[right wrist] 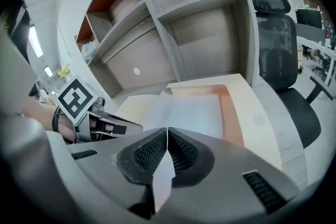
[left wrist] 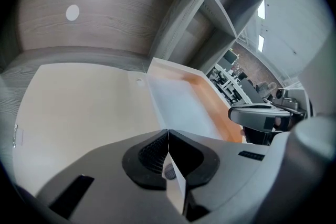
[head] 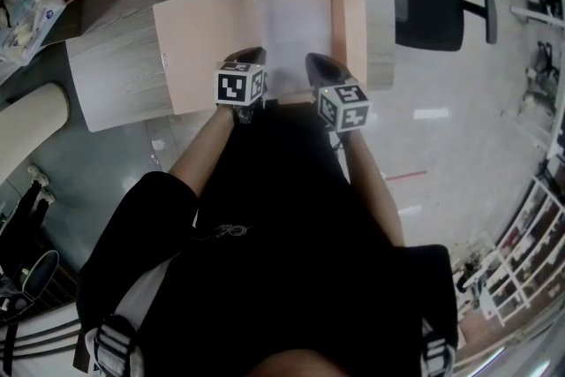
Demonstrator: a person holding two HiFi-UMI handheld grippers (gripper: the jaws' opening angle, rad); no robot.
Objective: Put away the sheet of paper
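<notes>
An open peach folder [head: 199,35] lies on the wooden desk [head: 115,79]. A white sheet of paper [head: 296,26] rests on the folder's middle, its near edge lifted. My left gripper [head: 252,54] is shut on the near left edge of the sheet, and my right gripper [head: 318,59] is shut on the near right edge. In the left gripper view the paper [left wrist: 178,105] runs out from the closed jaws [left wrist: 168,136] over the folder [left wrist: 79,107]. The right gripper view shows the sheet [right wrist: 189,113] pinched in the closed gripper [right wrist: 167,131], with the left gripper [right wrist: 100,119] beside it.
Wooden shelf compartments [right wrist: 199,23] rise behind the desk. A black office chair [head: 430,9] stands to the right on the pale floor. A plastic bag [head: 22,22] lies at the far left. The person's dark clothing fills the lower head view.
</notes>
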